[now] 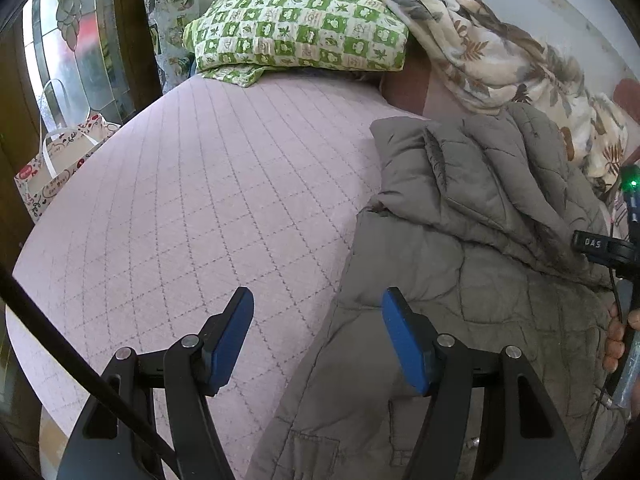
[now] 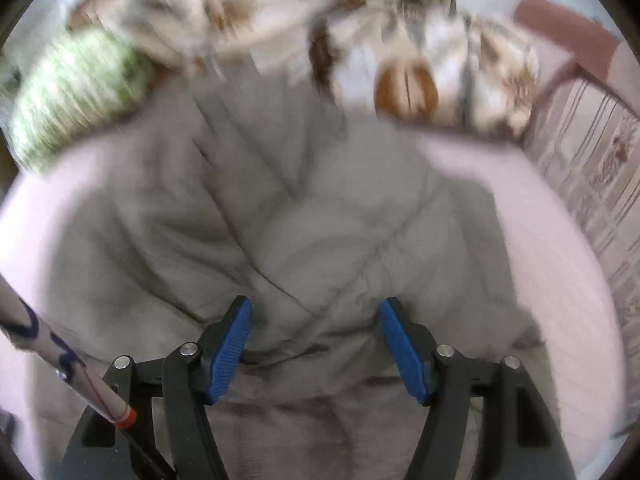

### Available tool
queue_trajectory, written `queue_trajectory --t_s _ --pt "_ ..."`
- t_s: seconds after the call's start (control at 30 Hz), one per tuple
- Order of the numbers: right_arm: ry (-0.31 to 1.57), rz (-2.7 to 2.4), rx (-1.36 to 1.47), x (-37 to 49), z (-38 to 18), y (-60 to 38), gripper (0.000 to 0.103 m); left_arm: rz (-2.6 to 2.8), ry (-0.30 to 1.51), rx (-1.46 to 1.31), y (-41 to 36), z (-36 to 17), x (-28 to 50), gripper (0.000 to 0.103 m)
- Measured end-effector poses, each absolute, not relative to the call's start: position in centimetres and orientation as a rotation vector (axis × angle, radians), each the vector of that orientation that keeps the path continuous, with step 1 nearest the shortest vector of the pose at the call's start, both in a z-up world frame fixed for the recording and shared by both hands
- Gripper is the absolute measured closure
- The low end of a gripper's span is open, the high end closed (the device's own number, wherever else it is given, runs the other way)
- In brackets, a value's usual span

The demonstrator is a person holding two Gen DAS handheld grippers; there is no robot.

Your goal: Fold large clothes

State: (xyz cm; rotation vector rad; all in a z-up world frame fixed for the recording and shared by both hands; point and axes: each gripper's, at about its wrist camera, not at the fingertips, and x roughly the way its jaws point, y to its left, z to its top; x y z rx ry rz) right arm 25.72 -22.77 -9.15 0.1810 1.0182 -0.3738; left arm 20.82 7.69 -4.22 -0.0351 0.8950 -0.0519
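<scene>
Both hand-held grippers, left [image 1: 318, 334] and right [image 2: 316, 344], wide apart, holding nothing; grey quilted coat [image 1: 460, 272], crumpled on pink bed [image 1: 192, 200]: probably soft, bulky, light, slippery-shelled; best pinched at hem or shoulder seams

Matt quilted grey cloth jacket [image 1: 480, 280] on stitched pink cloth bedcover [image 1: 200, 200].

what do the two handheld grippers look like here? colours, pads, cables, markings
Both the left gripper and the right gripper have black linkage arms with silver pivot bolts and blue fingertip pads; the right's pads are visibly ribbed. A black cable crosses the left view. The right gripper's body carries white "DAS" lettering and a green light.
</scene>
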Motion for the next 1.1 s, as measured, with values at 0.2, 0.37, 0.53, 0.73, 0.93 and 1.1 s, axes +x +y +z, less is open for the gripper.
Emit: queue_trajectory --t_s 0.2,0.37,0.53,0.73,0.93,1.1 --pt "0.868 -0.401 0.268 23.5 -5.5 -24.6 0.030 -0.060 0.907 -0.067 8.0 -4.4 21.1 0.037" --pt "0.968 -0.442 0.294 24.4 -8.3 -26.7 0.025 -0.074 0.923 -0.069 7.7 -4.7 21.3 0.037" --pt "0.964 -0.426 0.396 24.0 -8.1 -27.8 0.022 -0.067 0.919 -0.068 7.9 -4.5 21.3 0.037" --pt "0.929 -0.408 0.338 19.6 -5.4 -27.9 0.022 -0.058 0.913 -0.050 7.8 -4.6 20.9 0.037" --pt "0.952 -0.452 0.365 12.8 -5.0 -31.6 0.021 -0.038 0.919 -0.032 7.8 -5.1 20.3 0.037" --pt "0.976 -0.523 0.448 7.1 -6.5 -35.5 0.021 -0.026 0.917 -0.020 8.0 -5.1 19.8 0.037"
